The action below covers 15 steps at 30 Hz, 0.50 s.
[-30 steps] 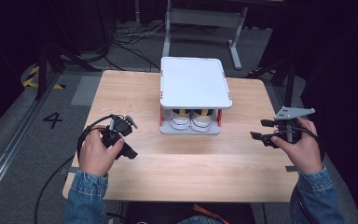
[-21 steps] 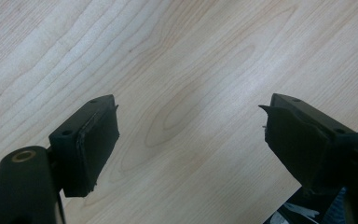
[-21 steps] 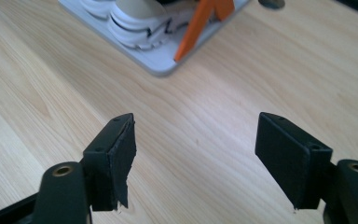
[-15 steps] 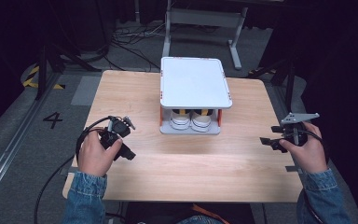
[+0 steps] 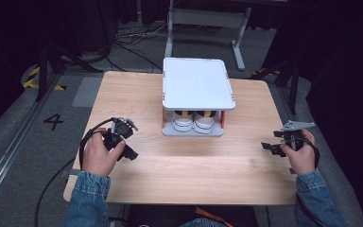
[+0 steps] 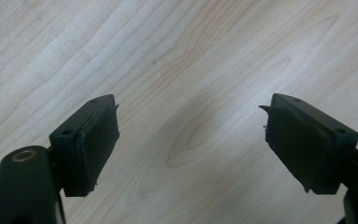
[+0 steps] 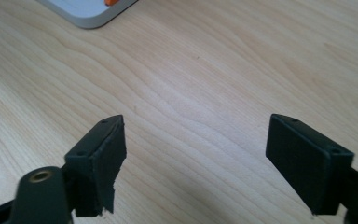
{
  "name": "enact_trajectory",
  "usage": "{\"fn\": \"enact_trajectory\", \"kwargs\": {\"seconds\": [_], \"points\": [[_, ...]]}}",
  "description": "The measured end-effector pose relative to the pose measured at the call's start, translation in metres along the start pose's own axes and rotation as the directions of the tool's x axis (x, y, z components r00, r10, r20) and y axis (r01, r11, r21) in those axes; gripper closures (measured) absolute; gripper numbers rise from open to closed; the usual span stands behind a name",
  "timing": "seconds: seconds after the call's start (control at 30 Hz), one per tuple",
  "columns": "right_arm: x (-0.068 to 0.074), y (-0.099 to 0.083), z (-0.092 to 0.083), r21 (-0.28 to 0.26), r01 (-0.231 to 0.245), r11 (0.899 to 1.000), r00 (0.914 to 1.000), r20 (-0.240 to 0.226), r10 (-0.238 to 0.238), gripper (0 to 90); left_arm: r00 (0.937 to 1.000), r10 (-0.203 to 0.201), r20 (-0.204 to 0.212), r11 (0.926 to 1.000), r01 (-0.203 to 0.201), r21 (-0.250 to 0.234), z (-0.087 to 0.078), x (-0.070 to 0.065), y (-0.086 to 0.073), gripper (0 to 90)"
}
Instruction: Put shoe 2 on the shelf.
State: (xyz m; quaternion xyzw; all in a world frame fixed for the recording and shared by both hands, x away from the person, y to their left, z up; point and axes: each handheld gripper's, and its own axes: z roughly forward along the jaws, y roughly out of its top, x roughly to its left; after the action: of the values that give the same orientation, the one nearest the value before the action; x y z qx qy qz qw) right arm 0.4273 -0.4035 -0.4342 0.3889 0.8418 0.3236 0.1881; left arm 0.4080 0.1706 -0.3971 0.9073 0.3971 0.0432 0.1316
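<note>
Two grippers sit low over the wooden table, one in each of our hands, and neither holds anything. Our left gripper is over the table's left part, its cable looping back past the wrist; in the left gripper view its black jaws stand wide apart with nothing but bare wood grain between them. Our right gripper is near the table's right edge, its grey three-cornered plate on top, jaws pointing inward toward the middle. Its jaws have just been opening, and in the right gripper view they are spread wide with only the tabletop showing between the pads.

Nearest to both is the small white rack standing at the table's far middle, between our two hands and well apart from each. It has a flat white top shelf carried on orange posts and a grey base. On the lower level sits a pair of white shoes, side by side, toes toward us; they look like sneakers with yellow and dark marks behind them, though the shelf shades them and we cannot be sure. A rounded corner of the rack's base shows at the top left of the right gripper view.
</note>
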Motion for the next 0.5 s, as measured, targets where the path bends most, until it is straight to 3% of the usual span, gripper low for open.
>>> {"fn": "enact_trajectory", "kwargs": {"seconds": [0.13,0.5], "points": [[-0.001,-0.007,0.015,0.002,0.008,1.0,0.9991,-0.041,-0.008,19.3,1.0,0.002,-0.001,1.0,-0.002,-0.004,0.005,0.0,0.001,17.9],[0.001,-0.019,0.034,-0.003,-0.003,1.0,0.9995,-0.032,0.002,16.7,0.9998,0.013,0.012,0.9997,-0.013,0.021,0.018,0.003,0.001,17.9]]}}
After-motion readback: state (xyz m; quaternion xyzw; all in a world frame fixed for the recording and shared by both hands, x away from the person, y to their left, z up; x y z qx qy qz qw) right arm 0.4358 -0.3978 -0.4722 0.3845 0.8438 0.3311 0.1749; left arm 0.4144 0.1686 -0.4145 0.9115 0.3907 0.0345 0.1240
